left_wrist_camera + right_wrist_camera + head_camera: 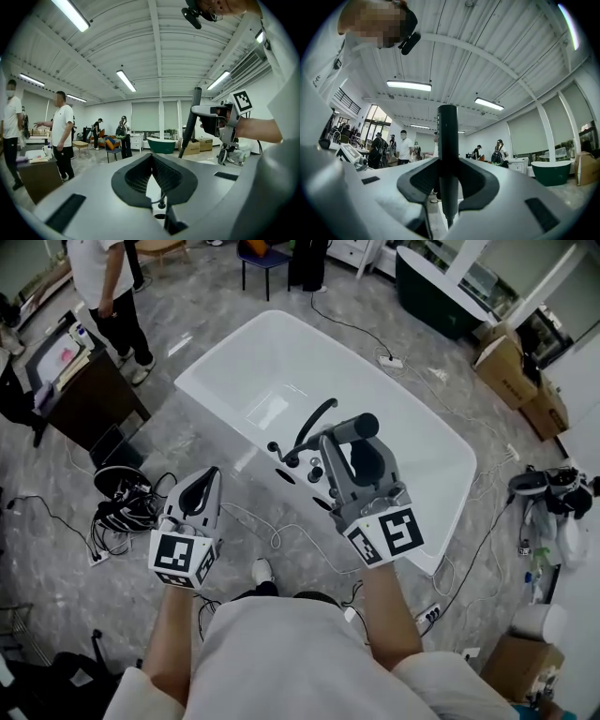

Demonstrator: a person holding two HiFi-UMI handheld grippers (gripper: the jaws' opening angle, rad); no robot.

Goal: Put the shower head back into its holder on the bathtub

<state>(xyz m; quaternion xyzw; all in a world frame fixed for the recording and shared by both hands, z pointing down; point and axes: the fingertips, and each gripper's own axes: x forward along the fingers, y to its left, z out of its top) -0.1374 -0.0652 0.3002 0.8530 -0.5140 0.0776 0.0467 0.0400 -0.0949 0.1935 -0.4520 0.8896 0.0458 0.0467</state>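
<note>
Over the bathtub (281,352), the right hand-held gripper (347,442) holds the shower head (358,428). The left hand-held gripper (208,474) is closed and empty. A loose hold could drop it.

Head view, centre: the dark cylindrical shower head (361,427) was largely hidden behind the grey right gripper (349,442), one end showing. Upper left: a white-shirted person (105,282) was cut off at the top edge.
</note>
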